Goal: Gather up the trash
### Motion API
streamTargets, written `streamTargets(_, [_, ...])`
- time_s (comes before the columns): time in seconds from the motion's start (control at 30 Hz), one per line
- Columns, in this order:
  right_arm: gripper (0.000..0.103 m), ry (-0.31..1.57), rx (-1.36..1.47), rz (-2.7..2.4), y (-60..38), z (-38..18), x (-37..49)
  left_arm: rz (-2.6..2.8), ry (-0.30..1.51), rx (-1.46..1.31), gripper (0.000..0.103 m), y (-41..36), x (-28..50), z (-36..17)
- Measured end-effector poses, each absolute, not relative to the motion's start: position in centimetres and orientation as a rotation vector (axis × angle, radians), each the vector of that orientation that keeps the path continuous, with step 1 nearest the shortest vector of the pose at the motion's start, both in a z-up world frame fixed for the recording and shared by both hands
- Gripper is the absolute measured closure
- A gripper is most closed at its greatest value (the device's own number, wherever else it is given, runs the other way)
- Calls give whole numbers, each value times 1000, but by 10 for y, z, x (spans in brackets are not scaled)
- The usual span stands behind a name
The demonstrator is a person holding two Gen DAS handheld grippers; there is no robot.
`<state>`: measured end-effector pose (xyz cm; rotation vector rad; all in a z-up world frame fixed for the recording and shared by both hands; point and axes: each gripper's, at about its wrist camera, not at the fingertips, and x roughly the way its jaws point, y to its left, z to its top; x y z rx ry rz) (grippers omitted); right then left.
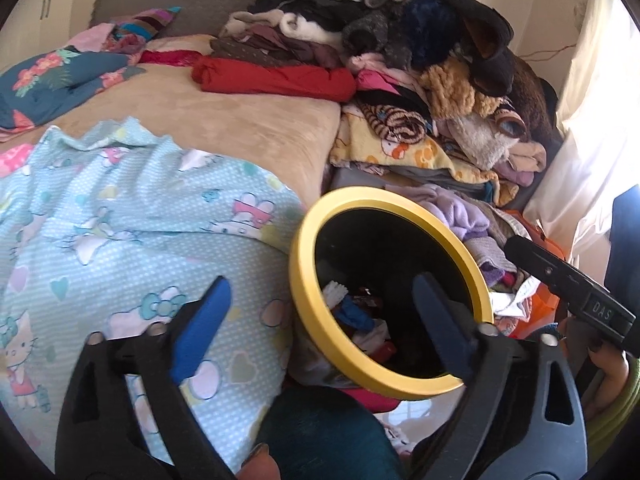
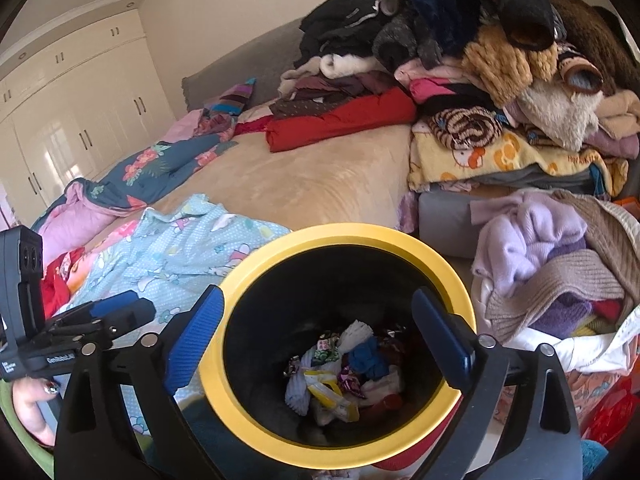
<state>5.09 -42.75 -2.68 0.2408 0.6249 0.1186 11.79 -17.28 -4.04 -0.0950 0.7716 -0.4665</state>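
Right wrist view shows your right gripper (image 2: 320, 340) spread wide and empty over the bin (image 2: 448, 258), wrappers (image 2: 340, 368) at its bottom; your left gripper (image 1: 320, 328) gapes empty too; snagging the bedsheet (image 1: 120, 220) could drag laundry in.

A wide bed (image 2: 320, 184) with a tan plush cover fills most of the room, and a grey headboard (image 2: 248, 64) stands against the cream wall (image 2: 224, 4) behind it. Cream wardrobes (image 2: 68, 92) with dark handles line the far side and reach up to a moulded ceiling edge. Clothes and blankets (image 1: 420, 64) are heaped high at one end of the bed. Strong daylight pours through a pale curtain (image 1: 600, 120) beside that heap, washing out the wall there.
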Motion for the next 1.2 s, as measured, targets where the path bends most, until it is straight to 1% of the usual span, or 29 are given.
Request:
streamTargets(0.07, [7, 593, 227, 114, -418, -24, 43, -447, 746, -90, 11, -164, 111, -37])
streamTargets(0.27, [6, 483, 223, 114, -397, -19, 20, -374, 633, -86, 11, -136, 82, -28])
streamTargets(0.67, [6, 305, 133, 101, -350, -18, -16, -258, 493, -81, 11, -100, 32, -27])
streamTargets(0.93, [6, 288, 100, 80, -344, -22, -18, -241, 416, -69, 11, -100, 21, -18])
streamTargets(1.2, [6, 271, 76, 93, -337, -23, -21, -236, 404, -81, 11, -96, 19, -16])
